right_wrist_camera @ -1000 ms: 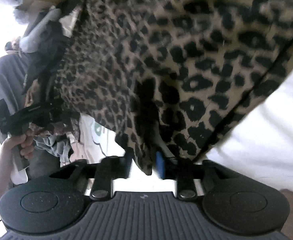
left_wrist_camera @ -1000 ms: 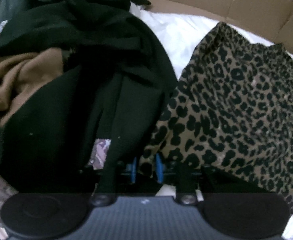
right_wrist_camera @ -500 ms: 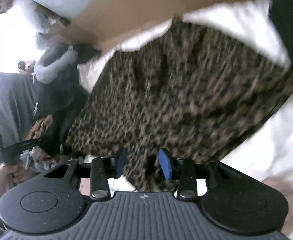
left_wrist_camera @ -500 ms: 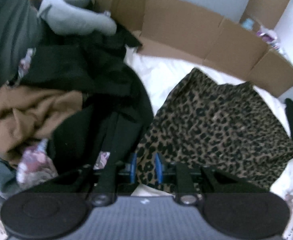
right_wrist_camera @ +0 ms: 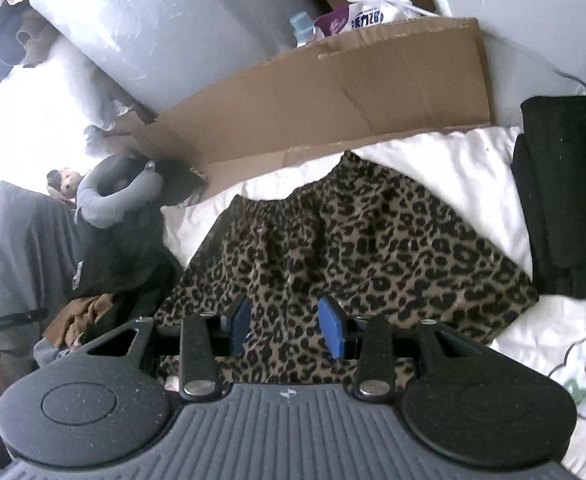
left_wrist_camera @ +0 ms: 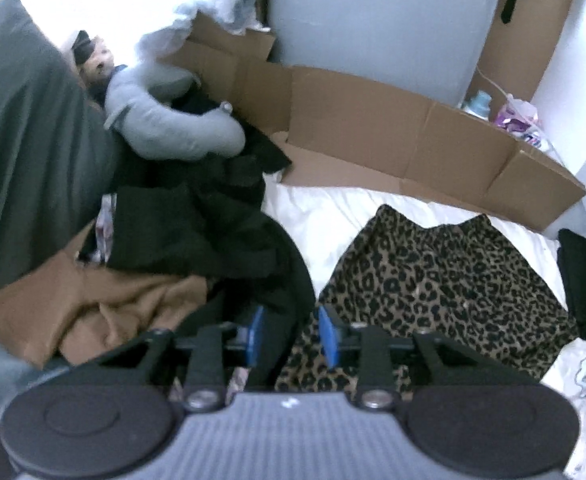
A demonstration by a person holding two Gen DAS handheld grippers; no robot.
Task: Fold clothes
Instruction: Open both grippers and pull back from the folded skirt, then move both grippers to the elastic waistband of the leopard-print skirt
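We're hovering over the bed, and the leopard-print garment [right_wrist_camera: 353, 248] lies spread on the white sheet [right_wrist_camera: 477, 168], its gathered waistband toward the cardboard [right_wrist_camera: 333, 96] at the far side, its hem toward us. It sits just beside the dark heap of unfolded clothes [left_wrist_camera: 197, 236].

Our left gripper [left_wrist_camera: 289, 334] is letting its jaws part, nothing caught between the blue pads [left_wrist_camera: 256, 334]; we see only cloth lying below the gap. Our right gripper [right_wrist_camera: 287, 326] has its pads well apart over the print, gripping nothing either.

We judge this fabric thin, light and floppy: it'll sag and drape the moment we lift it, and it may slide on the sheet. So we'd pinch the two near hem corners, one per gripper, biting only the edge. Grab mid-panel and we'd bunch it; the elastic waist will pucker.
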